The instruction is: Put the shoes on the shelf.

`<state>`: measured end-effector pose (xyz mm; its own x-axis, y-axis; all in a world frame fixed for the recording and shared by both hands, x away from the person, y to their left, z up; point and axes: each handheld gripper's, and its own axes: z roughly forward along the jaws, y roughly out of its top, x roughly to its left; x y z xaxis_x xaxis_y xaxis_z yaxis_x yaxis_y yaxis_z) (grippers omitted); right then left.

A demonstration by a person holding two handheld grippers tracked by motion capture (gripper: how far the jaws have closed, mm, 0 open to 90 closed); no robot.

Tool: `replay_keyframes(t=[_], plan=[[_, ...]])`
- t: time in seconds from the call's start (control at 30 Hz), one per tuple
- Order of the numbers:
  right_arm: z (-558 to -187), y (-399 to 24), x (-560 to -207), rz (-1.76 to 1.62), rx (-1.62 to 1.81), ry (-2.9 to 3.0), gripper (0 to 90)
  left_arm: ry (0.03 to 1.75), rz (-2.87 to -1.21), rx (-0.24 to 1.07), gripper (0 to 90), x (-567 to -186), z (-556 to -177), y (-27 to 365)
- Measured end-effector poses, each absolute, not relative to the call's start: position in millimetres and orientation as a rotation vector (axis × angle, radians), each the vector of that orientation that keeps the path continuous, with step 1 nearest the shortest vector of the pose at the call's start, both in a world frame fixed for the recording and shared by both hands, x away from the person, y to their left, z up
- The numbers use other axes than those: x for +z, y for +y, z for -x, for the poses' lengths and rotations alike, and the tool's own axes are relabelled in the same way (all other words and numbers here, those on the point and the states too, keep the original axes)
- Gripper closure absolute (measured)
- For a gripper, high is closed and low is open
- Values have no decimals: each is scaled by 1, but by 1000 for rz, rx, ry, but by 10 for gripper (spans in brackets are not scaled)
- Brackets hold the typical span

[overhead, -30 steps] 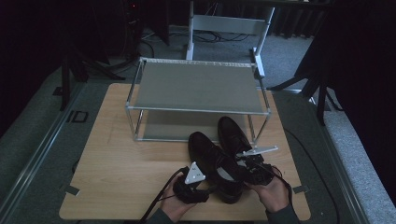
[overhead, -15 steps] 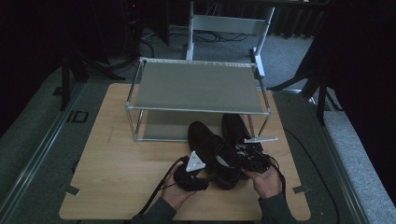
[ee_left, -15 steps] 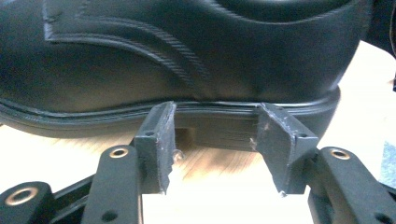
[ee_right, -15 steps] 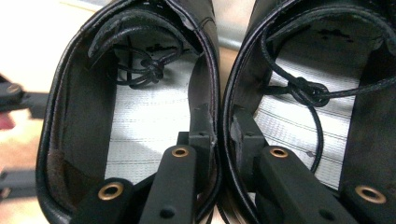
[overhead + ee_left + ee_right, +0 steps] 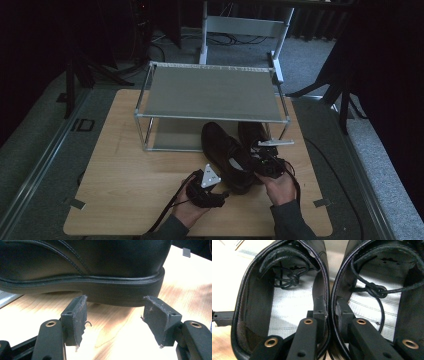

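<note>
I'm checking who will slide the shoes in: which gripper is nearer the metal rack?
Right. The right gripper pinches both shoes' collars nearer the rack; the left gripper sits farther back.

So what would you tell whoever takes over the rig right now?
Left gripper: open, jaws just widened, nothing between them, beside the heel of the left shoe.
Right gripper: shut on both shoes, one jaw inside each, pinching their touching inner walls; right shoe.
Shoes stand on the table, toes under the rack.
Left to do, probably: slide the pair onto the lower shelf, release.
</note>
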<state>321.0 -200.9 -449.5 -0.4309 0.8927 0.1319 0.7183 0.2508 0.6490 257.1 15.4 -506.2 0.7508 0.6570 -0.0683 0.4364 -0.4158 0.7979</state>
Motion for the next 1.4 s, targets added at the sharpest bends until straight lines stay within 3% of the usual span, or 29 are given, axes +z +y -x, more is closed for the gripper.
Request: replay_keyframes(t=[0.63,1.4], plan=[[-338,-185,-442,-1500,943,2166,812,862,-2047,340,346,-515,-280,13],[-356,-169,-454,-1527,918,2085,811,976,-1946,482,494,-519,-299,35]])
